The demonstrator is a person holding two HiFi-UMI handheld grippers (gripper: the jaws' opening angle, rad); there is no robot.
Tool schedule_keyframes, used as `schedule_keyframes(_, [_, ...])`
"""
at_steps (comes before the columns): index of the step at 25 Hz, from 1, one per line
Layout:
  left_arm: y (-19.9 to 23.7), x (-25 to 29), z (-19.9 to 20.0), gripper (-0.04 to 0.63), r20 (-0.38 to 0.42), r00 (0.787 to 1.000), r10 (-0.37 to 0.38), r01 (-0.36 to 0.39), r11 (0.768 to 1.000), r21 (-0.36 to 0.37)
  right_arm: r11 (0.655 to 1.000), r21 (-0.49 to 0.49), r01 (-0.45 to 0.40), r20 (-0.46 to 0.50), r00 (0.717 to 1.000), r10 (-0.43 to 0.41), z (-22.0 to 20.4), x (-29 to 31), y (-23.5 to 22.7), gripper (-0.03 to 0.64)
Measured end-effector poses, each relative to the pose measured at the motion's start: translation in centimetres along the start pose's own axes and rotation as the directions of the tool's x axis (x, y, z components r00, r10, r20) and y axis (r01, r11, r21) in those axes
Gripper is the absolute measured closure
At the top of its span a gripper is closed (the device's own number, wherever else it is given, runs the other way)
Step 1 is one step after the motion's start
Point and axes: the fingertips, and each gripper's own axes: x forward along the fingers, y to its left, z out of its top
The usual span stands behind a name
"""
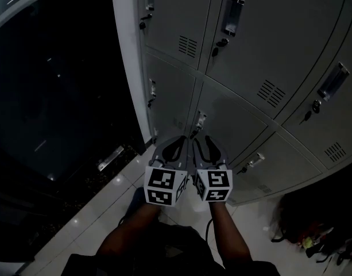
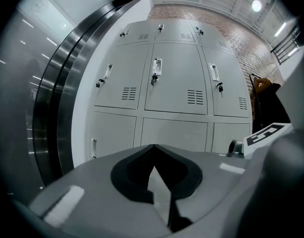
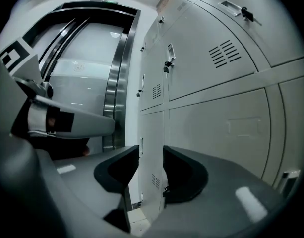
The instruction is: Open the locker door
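Note:
A bank of grey metal lockers fills the wall ahead, each door with a recessed handle and a key in its lock. Both grippers are held side by side, low, in front of the bottom-row door, whose handle lies just beyond their tips. The left gripper is shut, its tips meeting with nothing between them. The right gripper is open; in its own view the jaws stand apart, with only the locker front and floor showing in the gap. Neither touches the door.
A dark glass wall with a curved steel frame stands left of the lockers. White floor tiles lie below. Dark bags sit on the floor at the right. The person's forearms reach forward from the bottom edge.

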Motion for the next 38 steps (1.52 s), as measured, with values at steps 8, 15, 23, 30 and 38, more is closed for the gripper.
schedule_keyframes(8, [1.9, 2.8, -1.2, 0.591, 0.000, 1.000, -0.007, 0.007, 1.000, -0.008, 1.000, 0.010, 0.001, -0.014, 1.000, 0.000, -2.9, 5.0, -1.2, 0.428])
schedule_keyframes(15, [2.9, 5.3, -2.3, 0.591, -0.004, 1.000, -0.029, 0.029, 1.000, -0.001, 1.000, 0.030, -0.005, -0.038, 0.999, 0.006, -5.7, 9.0, -2.0, 0.404])
schedule_keyframes(23, [4.9, 6.5, -3.5, 0.591, -0.020, 0.999, -0.025, 0.025, 1.000, 0.000, 0.994, 0.098, 0.048, -0.063, 0.997, -0.042, -7.9, 12.4, -4.0, 0.380])
schedule_keyframes(30, [6.0, 7.3, -3.8, 0.591, -0.019, 0.999, -0.027, 0.026, 1.000, -0.005, 0.991, 0.099, 0.088, -0.069, 0.994, -0.082, -8.5, 14.3, -4.9, 0.376])
schedule_keyframes(38, [6.5, 7.6, -4.4, 0.591, -0.034, 0.999, -0.034, 0.033, 0.999, -0.021, 0.988, 0.088, 0.123, -0.075, 0.990, -0.117, -8.6, 14.5, -5.3, 0.389])
